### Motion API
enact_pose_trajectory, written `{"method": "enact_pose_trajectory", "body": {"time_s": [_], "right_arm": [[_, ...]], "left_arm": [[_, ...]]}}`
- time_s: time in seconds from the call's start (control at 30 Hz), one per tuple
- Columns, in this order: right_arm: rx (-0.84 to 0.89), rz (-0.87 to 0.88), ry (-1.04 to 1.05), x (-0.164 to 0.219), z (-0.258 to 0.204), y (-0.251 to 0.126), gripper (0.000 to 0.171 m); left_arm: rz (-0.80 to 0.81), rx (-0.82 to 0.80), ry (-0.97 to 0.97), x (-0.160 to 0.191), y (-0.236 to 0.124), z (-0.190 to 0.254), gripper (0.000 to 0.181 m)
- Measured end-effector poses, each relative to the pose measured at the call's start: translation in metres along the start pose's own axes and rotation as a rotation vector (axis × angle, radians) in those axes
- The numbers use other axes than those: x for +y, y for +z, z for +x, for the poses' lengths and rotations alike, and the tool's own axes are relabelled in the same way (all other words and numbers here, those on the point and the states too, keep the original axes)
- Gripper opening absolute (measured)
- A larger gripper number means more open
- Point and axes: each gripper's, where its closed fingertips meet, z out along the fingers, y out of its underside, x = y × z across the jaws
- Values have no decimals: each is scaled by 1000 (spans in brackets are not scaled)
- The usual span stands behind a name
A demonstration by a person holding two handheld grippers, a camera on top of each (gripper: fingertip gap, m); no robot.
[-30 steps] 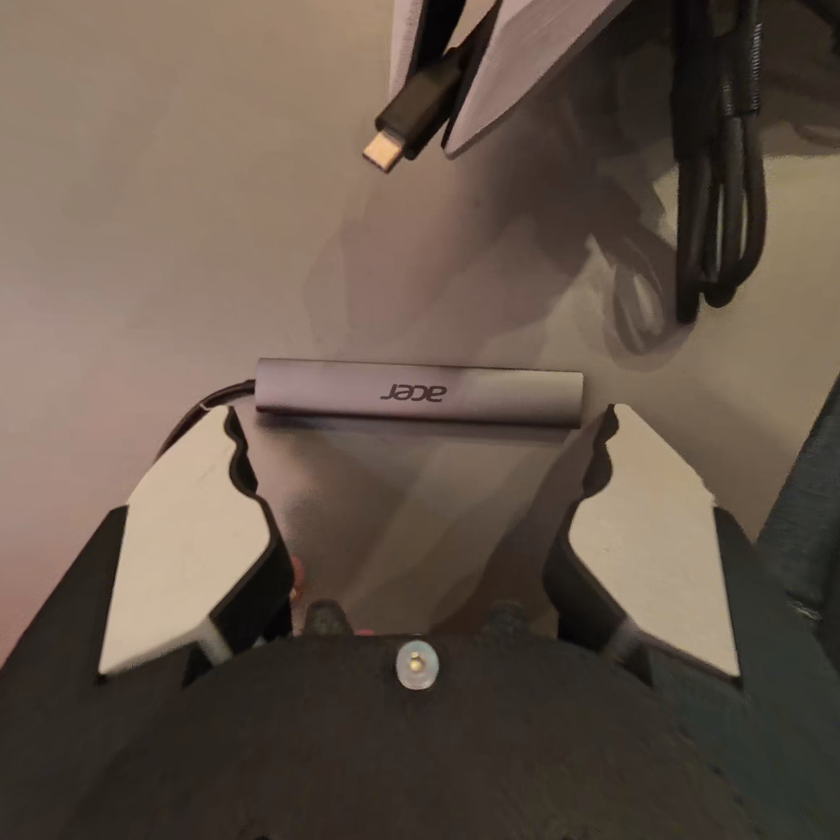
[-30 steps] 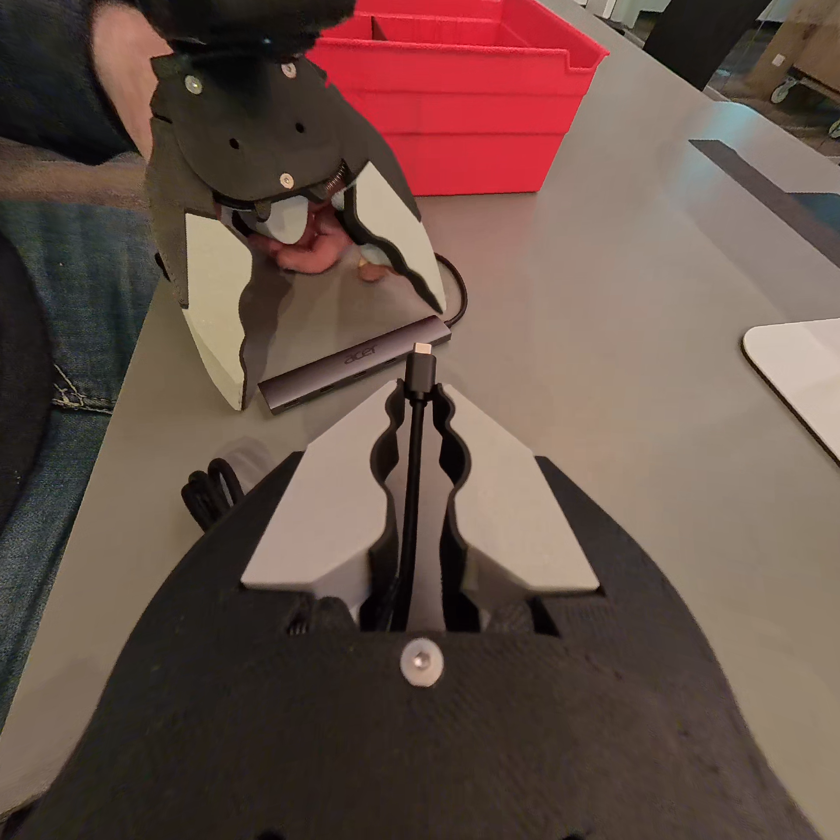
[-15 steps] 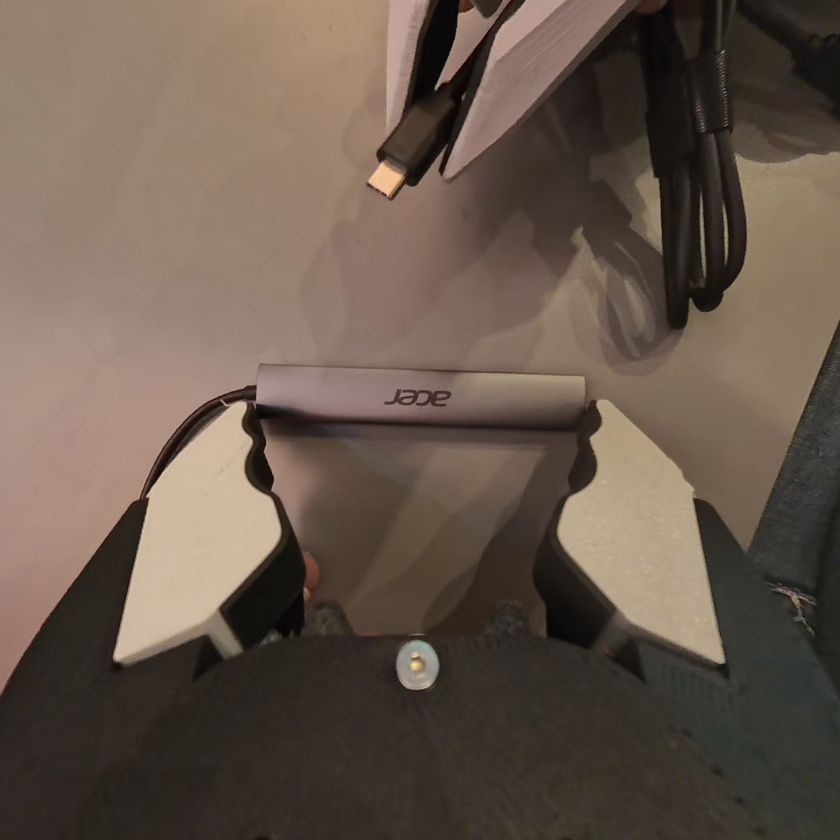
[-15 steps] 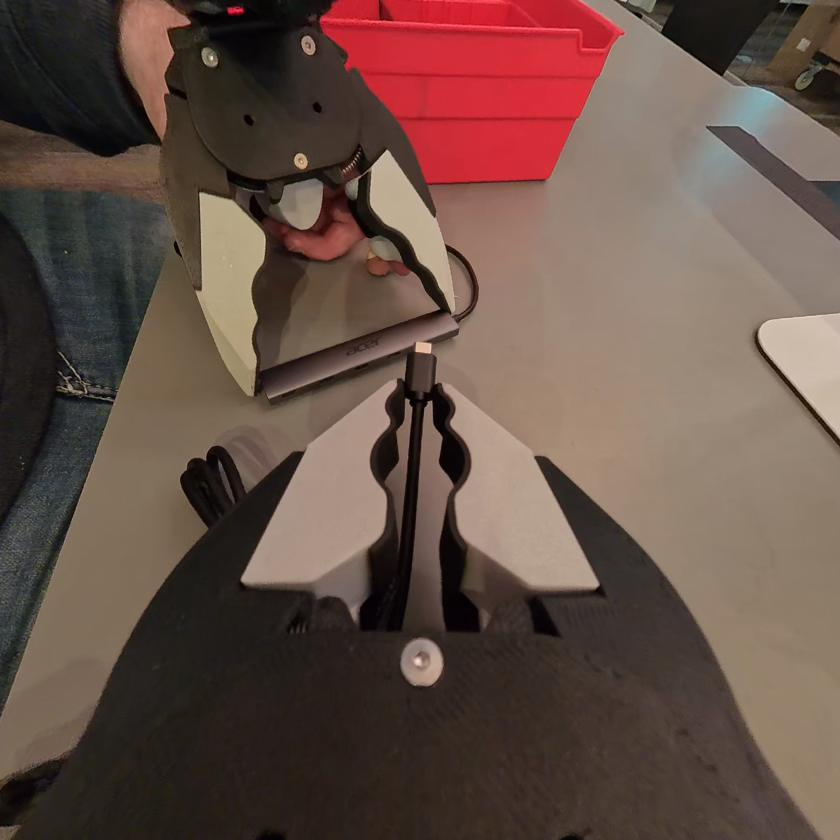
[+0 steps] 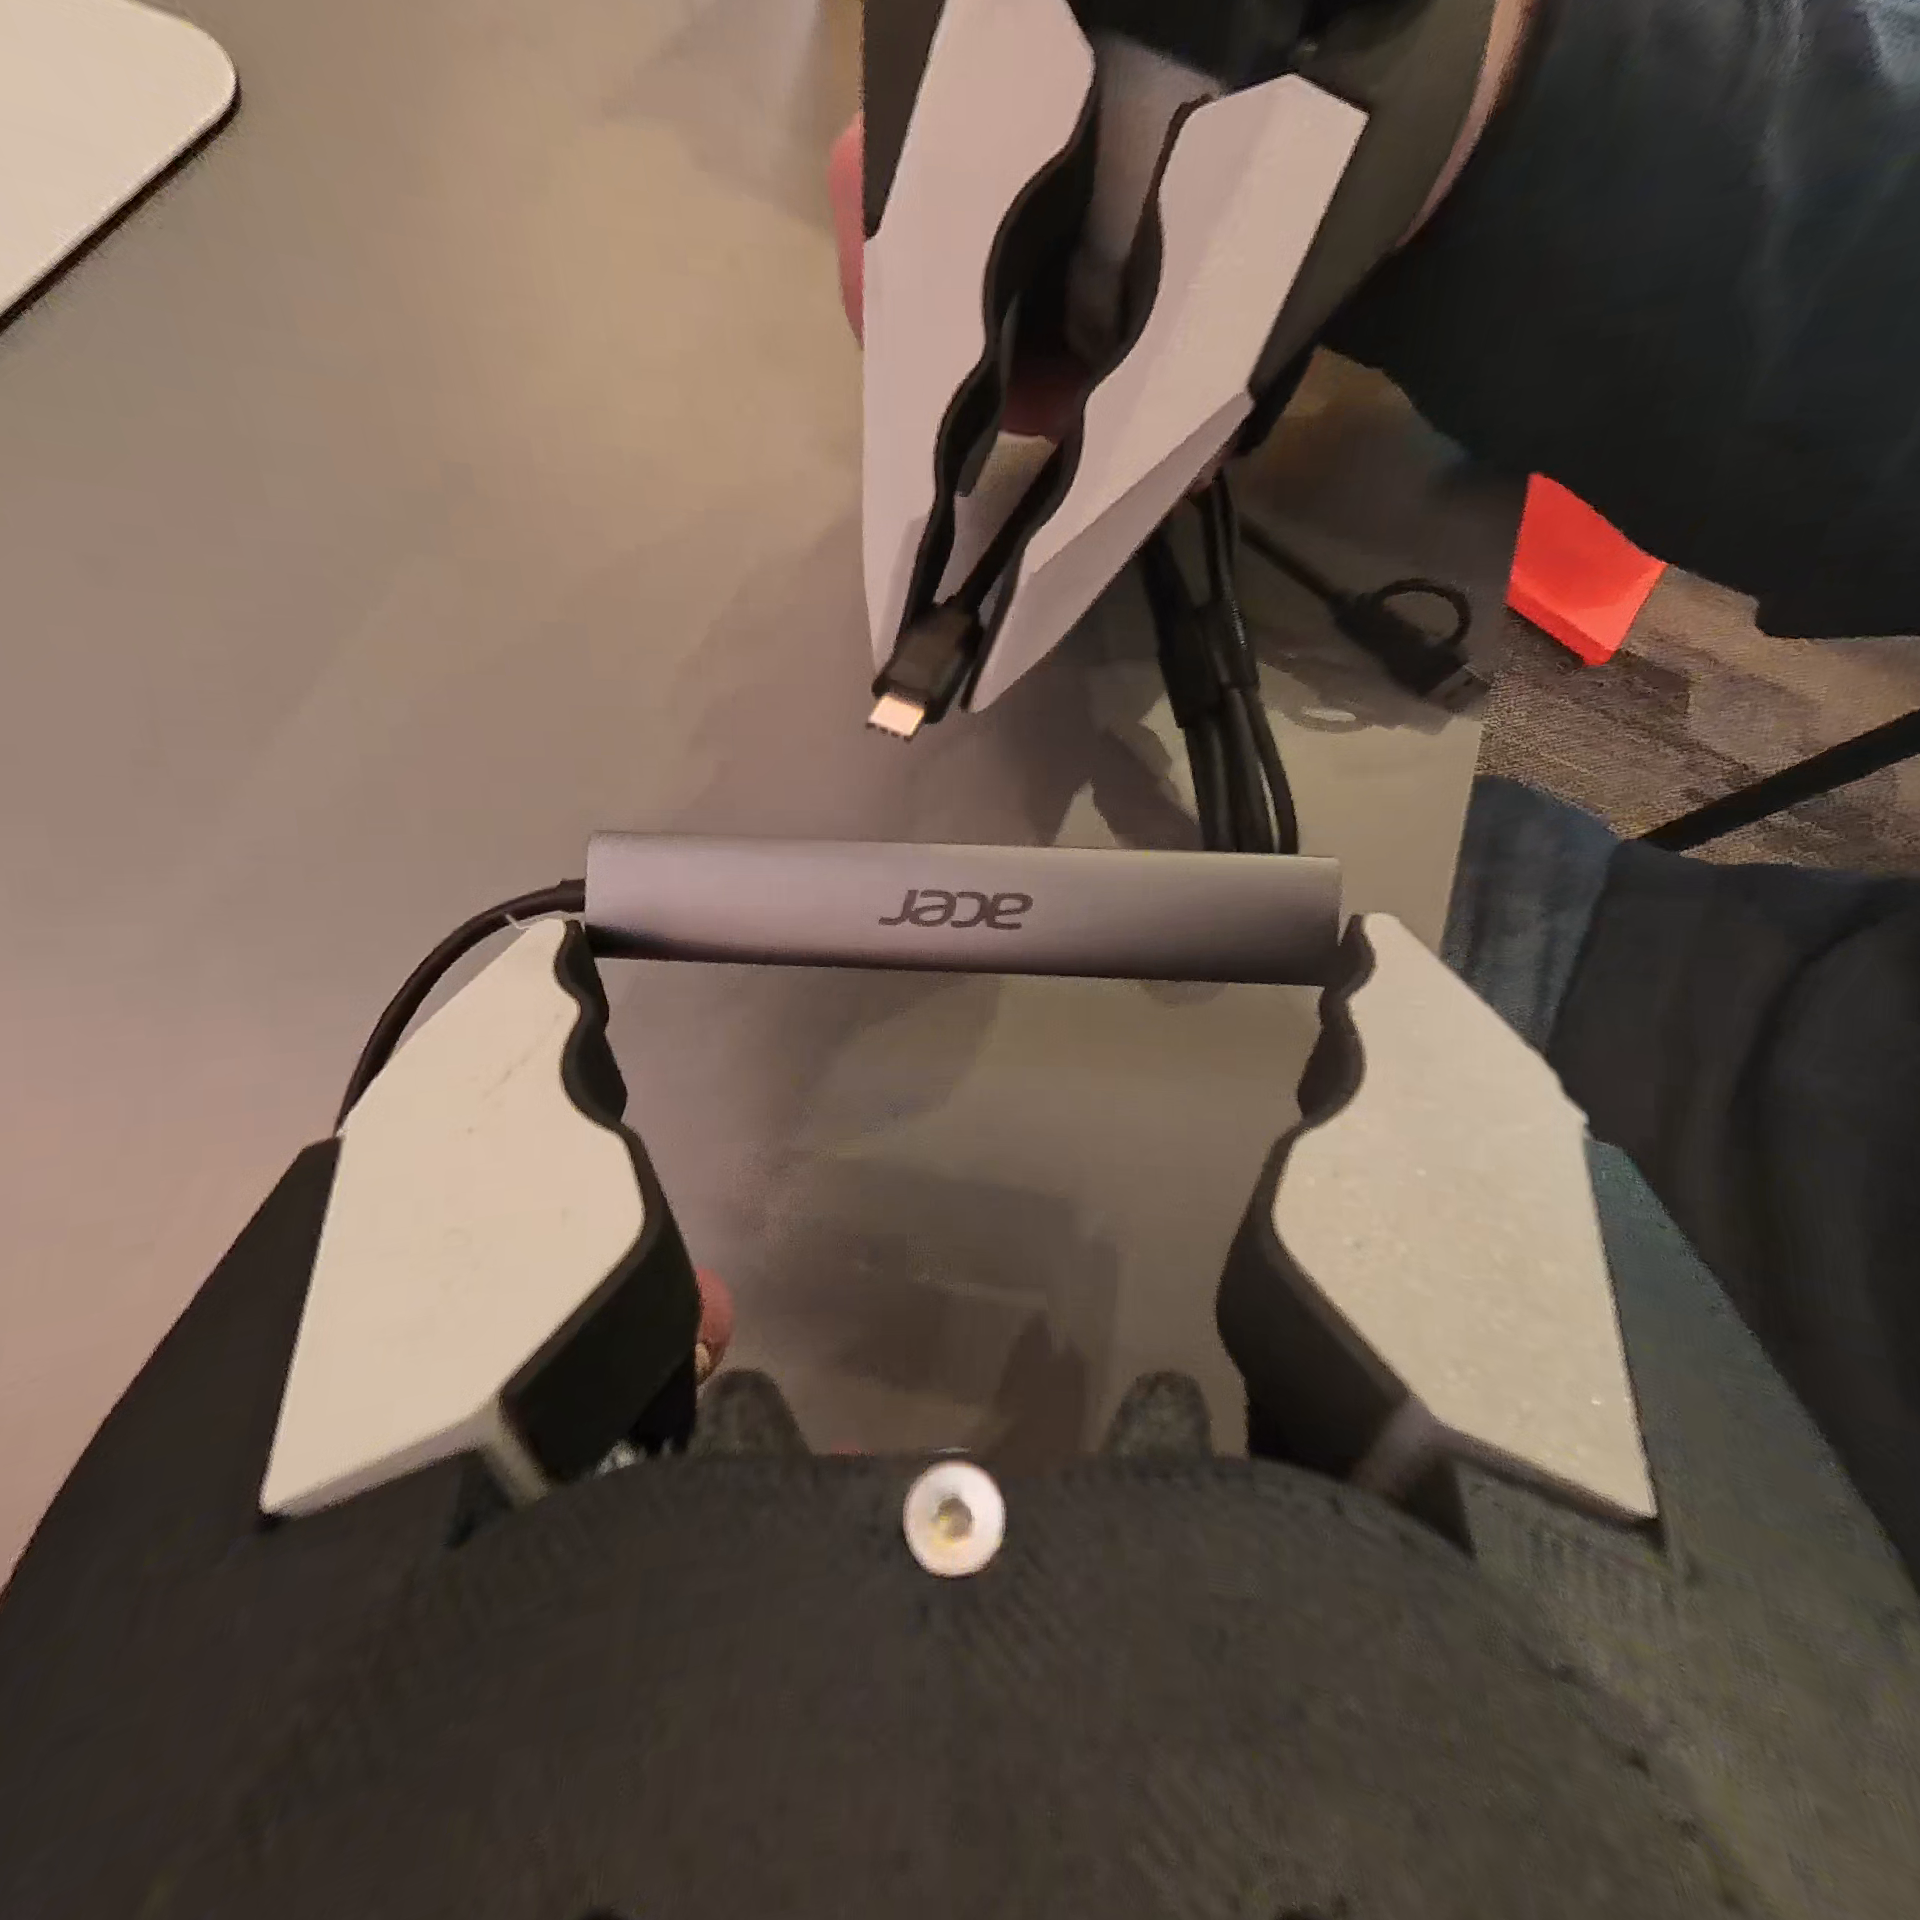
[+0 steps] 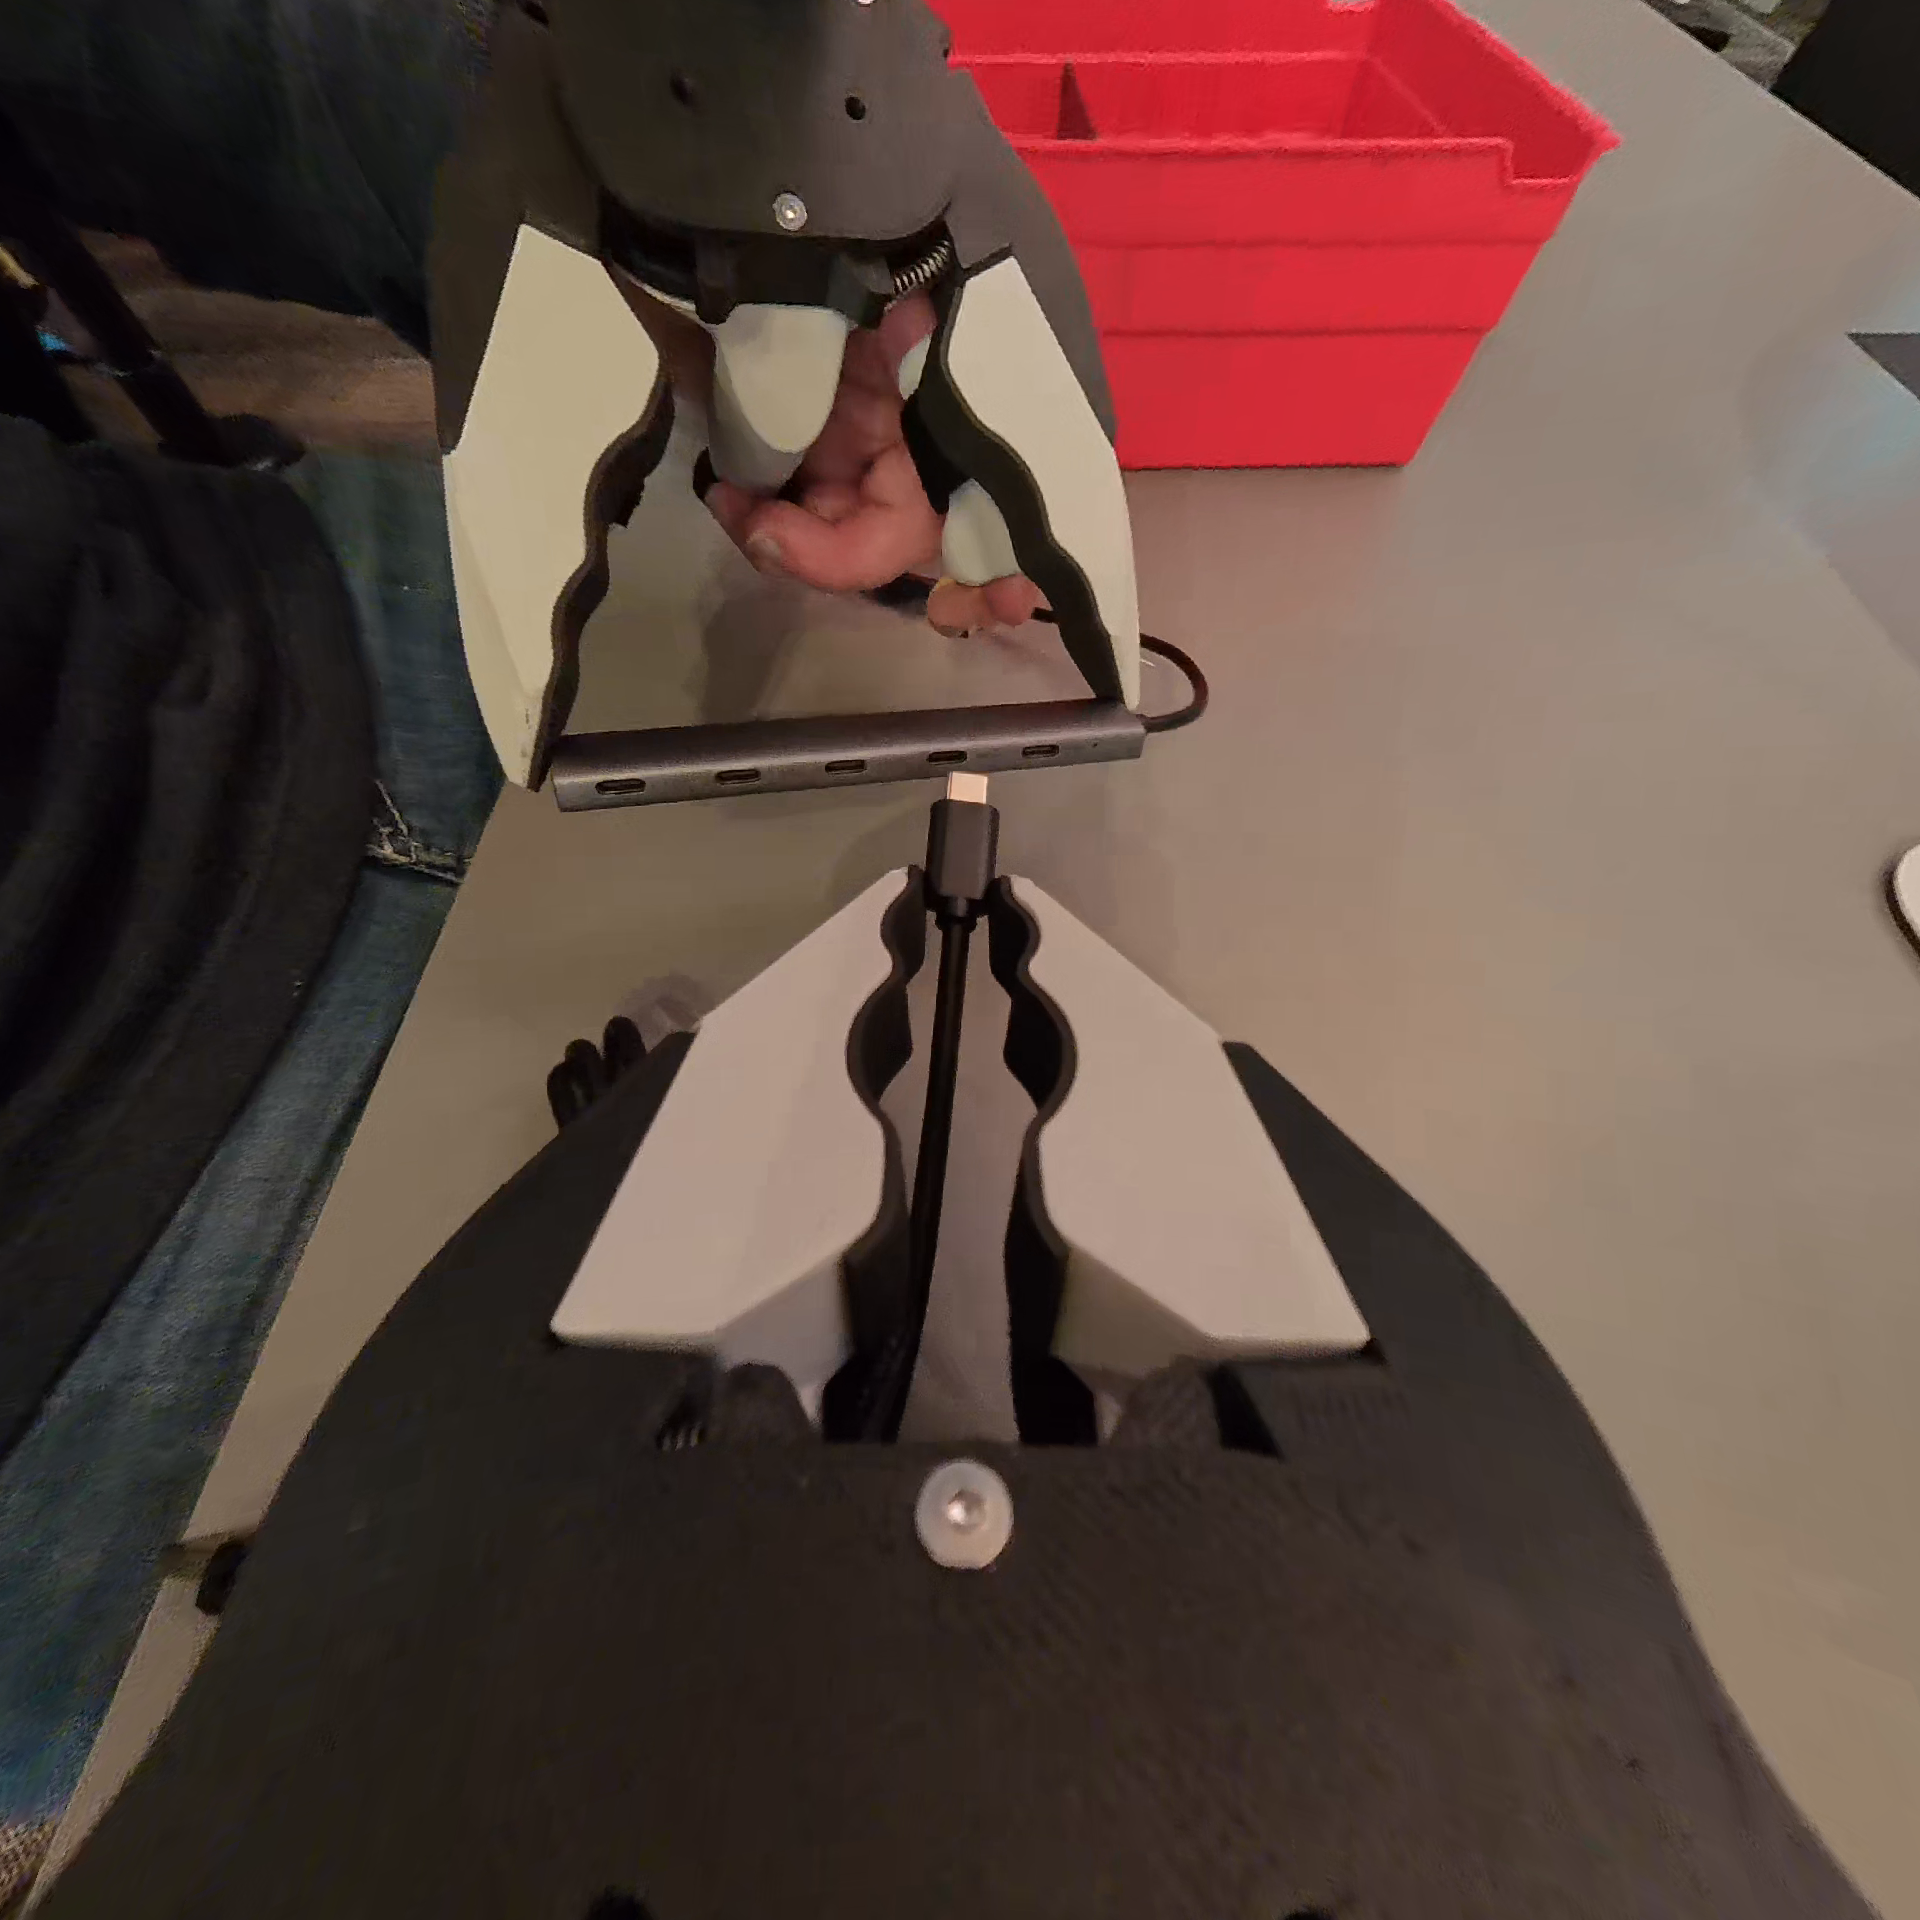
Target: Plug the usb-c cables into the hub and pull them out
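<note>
left gripper (image 5: 961, 940) clamps hub (image 6: 847, 764) ends, raised at table (image 6: 1455, 831) edge | right gripper (image 6: 951, 883) pinches cable plug (image 6: 966, 831) just short of port | nothing plugged yet; all insertions, removals remain

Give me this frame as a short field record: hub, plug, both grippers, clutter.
hub: grey bar on the table, five ports facing the right gripper
left gripper: closed on the hub's two ends
right gripper: shut on the usb-c cable
plug: just short of the second port from the right, not inserted
clutter: red bin behind; coiled black cables
</note>
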Motion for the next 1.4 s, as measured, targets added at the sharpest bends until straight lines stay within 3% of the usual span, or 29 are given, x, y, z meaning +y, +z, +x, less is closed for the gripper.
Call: {"method": "enact_pose_trajectory", "body": {"time_s": [1.4], "right_arm": [[-178, -321, -145, 11, -22, 4, 9]], "left_arm": [[-109, -2, 160, 2, 5, 23, 127]]}}
